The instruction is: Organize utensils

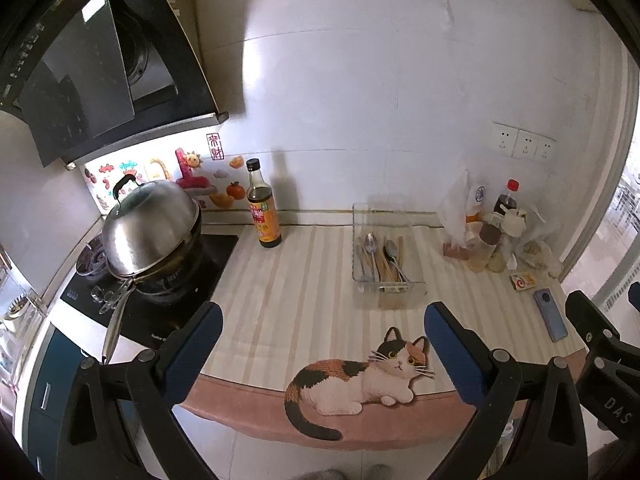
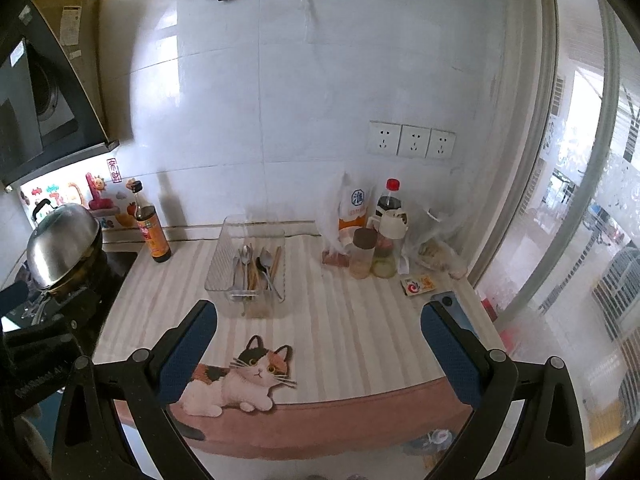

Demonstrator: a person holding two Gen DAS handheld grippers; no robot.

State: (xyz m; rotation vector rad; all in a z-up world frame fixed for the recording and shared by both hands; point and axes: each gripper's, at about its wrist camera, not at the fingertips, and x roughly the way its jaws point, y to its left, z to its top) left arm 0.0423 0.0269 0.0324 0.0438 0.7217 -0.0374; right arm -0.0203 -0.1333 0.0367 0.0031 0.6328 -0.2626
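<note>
A clear plastic tray [image 1: 416,285] stands on the striped cat-print mat [image 1: 304,288], holding metal spoons [image 1: 371,245] and wooden chopsticks [image 1: 400,249]. It also shows in the right wrist view [image 2: 218,276] with the spoons [image 2: 245,258] and chopsticks [image 2: 276,260]. My left gripper [image 1: 324,316] is open and empty, held back above the mat's front edge, short of the tray. My right gripper [image 2: 320,316] is open and empty, to the right of the tray and nearer the counter's front.
A dark sauce bottle [image 1: 262,208] stands left of the tray. A lidded steel pot [image 1: 152,228] sits on the stove at left. Bottles, jars and bags [image 1: 492,236] crowd the back right. A phone [image 1: 551,314] and a small packet [image 1: 523,281] lie at right.
</note>
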